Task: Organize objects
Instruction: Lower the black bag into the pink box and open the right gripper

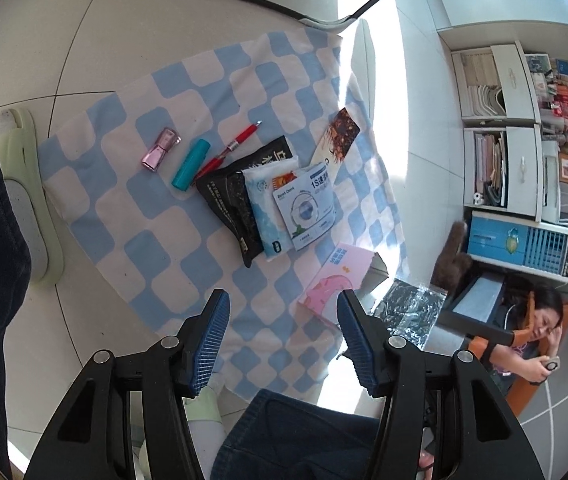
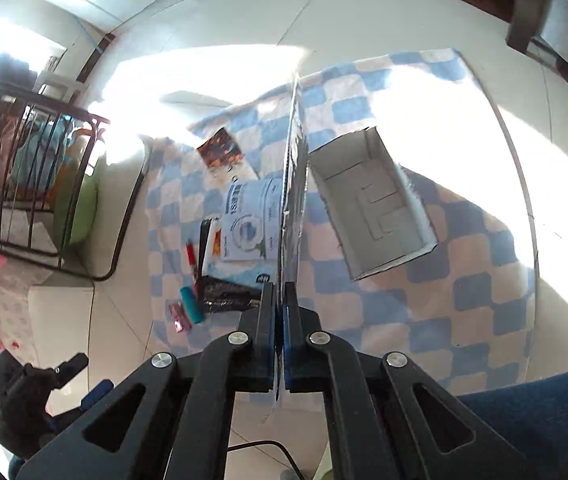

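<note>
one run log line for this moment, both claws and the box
left claw: open, empty, over checkered cloth | right claw: shut on thin plastic bag, held edge-on | open box: empty, on cloth

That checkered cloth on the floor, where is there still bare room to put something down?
The checkered cloth is bare on the near side, between the black pouch and the left gripper, and at the far end beyond the red pen. The middle is crowded: nail polish, teal tube, overlapping packets, then the pink box.
</note>
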`<state>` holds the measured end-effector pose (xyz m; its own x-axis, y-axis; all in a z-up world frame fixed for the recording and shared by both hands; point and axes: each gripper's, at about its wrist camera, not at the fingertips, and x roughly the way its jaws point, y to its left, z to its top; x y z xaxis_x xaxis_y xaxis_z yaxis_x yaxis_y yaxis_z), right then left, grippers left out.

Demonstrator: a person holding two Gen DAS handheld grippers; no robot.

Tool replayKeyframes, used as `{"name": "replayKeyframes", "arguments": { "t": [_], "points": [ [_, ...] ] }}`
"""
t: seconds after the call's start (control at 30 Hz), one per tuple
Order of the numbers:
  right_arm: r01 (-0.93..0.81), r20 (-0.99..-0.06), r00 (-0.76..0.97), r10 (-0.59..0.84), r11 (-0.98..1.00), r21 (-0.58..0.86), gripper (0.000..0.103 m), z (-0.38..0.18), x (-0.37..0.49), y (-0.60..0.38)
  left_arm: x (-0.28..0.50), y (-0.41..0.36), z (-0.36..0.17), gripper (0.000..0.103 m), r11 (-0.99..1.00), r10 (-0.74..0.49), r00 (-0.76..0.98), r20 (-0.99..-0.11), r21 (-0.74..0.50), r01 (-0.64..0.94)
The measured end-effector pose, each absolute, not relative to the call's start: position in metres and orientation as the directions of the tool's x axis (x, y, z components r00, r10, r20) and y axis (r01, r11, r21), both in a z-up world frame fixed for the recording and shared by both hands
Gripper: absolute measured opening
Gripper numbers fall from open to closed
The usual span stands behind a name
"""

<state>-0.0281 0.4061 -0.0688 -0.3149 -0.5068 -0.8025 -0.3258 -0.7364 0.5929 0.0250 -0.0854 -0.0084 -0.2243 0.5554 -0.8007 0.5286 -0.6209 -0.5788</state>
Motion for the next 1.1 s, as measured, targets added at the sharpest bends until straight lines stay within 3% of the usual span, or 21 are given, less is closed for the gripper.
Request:
{"name": "replayKeyframes", "arguments": {
  "t": [0.17,0.27,0.57,0.77,0.83,0.87,0.9,0.97,1.1],
  "points": [
    [-0.26,-0.826,-0.125,-0.55,-0.785,0.562,0.003,-0.08,-0.049,0.417,0.015,-0.079,-0.01,0.054,-0.63,0.553,-0.205,-0.807,-0.567,0.531],
    [-0.189,-0.869,-0.02,-0.495,-0.851,0.489,0.003,-0.096,-0.049,0.414,0.008,-0.076,-0.014,0.054,-0.62,0.557,-0.206,-0.805,-0.568,0.541],
    [-0.249,-0.909,-0.07,-0.412,-0.875,0.415,0.003,-0.124,-0.088,0.44,0.017,-0.088,-0.021,0.054,-0.629,0.52,-0.181,-0.835,-0.517,0.58],
    [-0.336,-0.818,0.003,-0.575,-0.771,0.541,0.003,-0.147,-0.102,0.428,0.018,-0.092,-0.01,0.054,-0.65,0.492,-0.187,-0.85,-0.501,0.572],
    [-0.34,-0.862,-0.018,-0.506,-0.808,0.481,0.005,-0.144,-0.106,0.432,0.018,-0.091,-0.009,0.054,-0.655,0.492,-0.183,-0.851,-0.501,0.566],
    [-0.34,-0.902,-0.017,-0.431,-0.846,0.41,0.015,-0.143,-0.109,0.437,0.018,-0.09,-0.011,0.054,-0.655,0.494,-0.179,-0.851,-0.499,0.567],
    [-0.343,-0.939,-0.009,-0.345,-0.881,0.327,0.037,-0.142,-0.11,0.441,0.018,-0.089,-0.012,0.054,-0.653,0.497,-0.173,-0.85,-0.498,0.57],
    [-0.364,-0.969,-0.057,-0.24,-0.899,0.243,0.069,-0.135,-0.11,0.453,0.019,-0.092,-0.015,0.054,-0.648,0.502,-0.163,-0.85,-0.494,0.58],
    [-0.393,-0.953,-0.201,-0.226,-0.873,0.29,0.071,-0.108,-0.107,0.469,0.016,-0.088,-0.011,0.054,-0.663,0.489,-0.164,-0.857,-0.487,0.568]
  ]
}}
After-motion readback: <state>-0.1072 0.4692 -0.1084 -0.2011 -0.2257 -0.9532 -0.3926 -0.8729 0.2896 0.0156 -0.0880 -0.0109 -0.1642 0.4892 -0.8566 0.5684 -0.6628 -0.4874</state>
